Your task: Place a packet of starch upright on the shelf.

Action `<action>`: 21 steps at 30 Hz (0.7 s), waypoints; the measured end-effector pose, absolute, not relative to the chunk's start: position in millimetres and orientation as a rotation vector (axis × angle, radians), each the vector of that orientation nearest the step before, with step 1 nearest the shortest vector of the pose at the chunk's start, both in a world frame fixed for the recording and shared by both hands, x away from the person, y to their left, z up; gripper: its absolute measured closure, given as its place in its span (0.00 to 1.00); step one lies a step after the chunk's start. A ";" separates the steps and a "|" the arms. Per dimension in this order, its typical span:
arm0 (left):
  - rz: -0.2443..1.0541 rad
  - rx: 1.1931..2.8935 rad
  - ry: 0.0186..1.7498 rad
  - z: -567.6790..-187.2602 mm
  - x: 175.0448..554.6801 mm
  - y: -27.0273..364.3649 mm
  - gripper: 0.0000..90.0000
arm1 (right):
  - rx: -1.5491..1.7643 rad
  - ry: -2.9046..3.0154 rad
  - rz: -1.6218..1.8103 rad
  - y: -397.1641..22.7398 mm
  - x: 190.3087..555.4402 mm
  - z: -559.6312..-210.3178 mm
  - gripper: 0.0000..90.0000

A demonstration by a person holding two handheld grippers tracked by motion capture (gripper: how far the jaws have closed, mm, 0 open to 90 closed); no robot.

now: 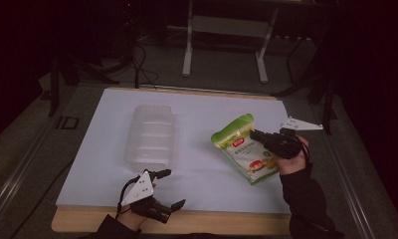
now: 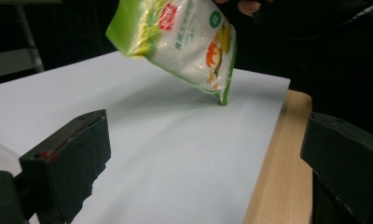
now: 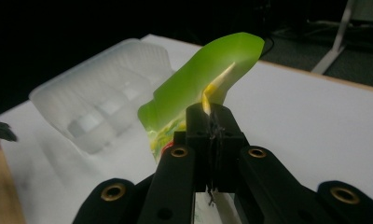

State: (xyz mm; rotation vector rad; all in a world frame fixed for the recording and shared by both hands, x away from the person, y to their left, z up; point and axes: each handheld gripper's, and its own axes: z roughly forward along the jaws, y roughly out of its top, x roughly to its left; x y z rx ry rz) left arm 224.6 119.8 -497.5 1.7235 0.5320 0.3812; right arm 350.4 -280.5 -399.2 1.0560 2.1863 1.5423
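Your right gripper (image 3: 211,122) has its jaws clamped together on the green top edge of the snack bag (image 1: 245,147). The left gripper view shows the bag (image 2: 184,42) tilted, its low corner at the white sheet (image 2: 175,140). Your left gripper (image 1: 168,188) rests wide apart and empty at the near edge, beside the clear plastic tray (image 1: 151,137); the print is too small to read.

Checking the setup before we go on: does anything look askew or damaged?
Only the green-and-white pouch: the right gripper pinches its top edge, which folds over, and it hangs tilted, one bottom corner at the white sheet. No spill shows.
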 end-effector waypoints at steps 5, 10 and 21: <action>0.320 1.727 0.598 -489.2 227.5 115.1 0.02 | 1.063 2.125 1.599 -282.0 340.5 -386.2 0.98; 0.269 1.717 0.614 -473.4 231.3 103.0 0.02 | 1.033 2.105 1.646 -279.5 331.1 -373.2 0.98; 0.286 1.695 0.589 -435.0 253.0 67.3 0.02 | 0.915 2.084 1.738 -267.6 304.1 -346.9 0.98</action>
